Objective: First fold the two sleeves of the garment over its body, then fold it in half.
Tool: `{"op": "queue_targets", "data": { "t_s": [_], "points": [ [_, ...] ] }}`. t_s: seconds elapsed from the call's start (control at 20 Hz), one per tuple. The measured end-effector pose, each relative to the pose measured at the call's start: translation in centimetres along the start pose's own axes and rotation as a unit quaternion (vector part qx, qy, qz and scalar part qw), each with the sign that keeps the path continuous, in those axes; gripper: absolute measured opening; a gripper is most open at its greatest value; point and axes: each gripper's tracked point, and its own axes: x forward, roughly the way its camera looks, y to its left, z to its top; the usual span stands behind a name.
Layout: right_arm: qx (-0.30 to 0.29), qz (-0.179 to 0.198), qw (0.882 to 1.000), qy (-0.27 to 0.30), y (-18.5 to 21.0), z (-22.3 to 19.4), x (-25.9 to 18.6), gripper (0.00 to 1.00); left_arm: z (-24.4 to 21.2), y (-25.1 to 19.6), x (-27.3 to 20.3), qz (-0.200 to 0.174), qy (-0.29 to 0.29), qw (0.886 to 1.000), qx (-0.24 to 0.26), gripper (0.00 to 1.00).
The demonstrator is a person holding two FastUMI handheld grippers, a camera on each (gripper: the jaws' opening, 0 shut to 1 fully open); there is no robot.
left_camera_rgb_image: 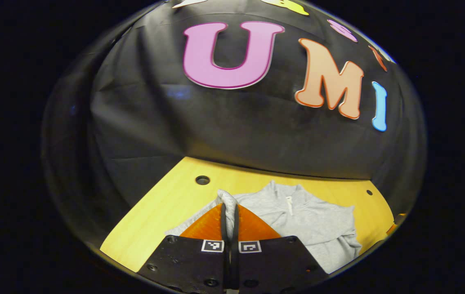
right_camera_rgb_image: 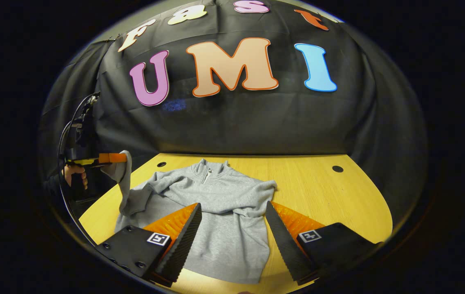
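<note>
A grey zip-neck sweatshirt (right_camera_rgb_image: pixel 220 212) lies flat on the yellow wooden table (right_camera_rgb_image: pixel 322 192), collar toward the back wall. One sleeve (right_camera_rgb_image: pixel 257 206) lies folded across its body on the right. The other sleeve (right_camera_rgb_image: pixel 125 183) hangs lifted off the table at the left, its cuff held by my left gripper (right_camera_rgb_image: pixel 122 158), with a hand behind it. In the left gripper view my left gripper (left_camera_rgb_image: pixel 229 210) is shut on the sleeve cuff (left_camera_rgb_image: pixel 227 200), the sweatshirt body (left_camera_rgb_image: pixel 306 222) beyond it. My right gripper (right_camera_rgb_image: pixel 232 208) hovers open above the sweatshirt's lower body.
Round holes (right_camera_rgb_image: pixel 337 168) dot the table near its back edge (left_camera_rgb_image: pixel 202 179). The black cloth wall rises right behind the table. Bare tabletop (right_camera_rgb_image: pixel 338 204) lies right of the sweatshirt.
</note>
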Motion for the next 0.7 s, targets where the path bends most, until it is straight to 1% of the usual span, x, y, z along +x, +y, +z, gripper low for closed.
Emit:
{"op": "queue_targets", "data": {
  "t_s": [0.4, 0.45, 0.5, 0.55, 0.7],
  "points": [
    [0.015, -0.033, 0.999, 0.005, -4.1, -1.3, -3.2, 0.98, 0.8, -11.0, 3.1, -0.076, 0.0, 0.997, 0.029, 0.0],
    [0.017, -0.037, 0.999, 0.007, -4.4, -1.3, -3.4, 0.95, 0.7, -12.4, 3.4, -0.087, 0.003, 0.996, 0.033, 0.0],
    [0.019, -0.042, 0.999, 0.009, -4.9, -1.6, -3.8, 0.95, 0.4, -14.2, 3.7, -0.099, 0.007, 0.994, 0.037, 0.0],
    [0.022, -0.046, 0.999, 0.011, -5.4, -2.0, -3.9, 0.98, 0.2, -15.7, 3.9, -0.111, 0.01, 0.993, 0.04, 0.0],
    [0.028, -0.055, 0.998, 0.018, -6.8, -2.9, -4.7, 0.98, -1.5, -20.1, 4.7, -0.141, 0.027, 0.988, 0.058, 0.0]
  ]
}}
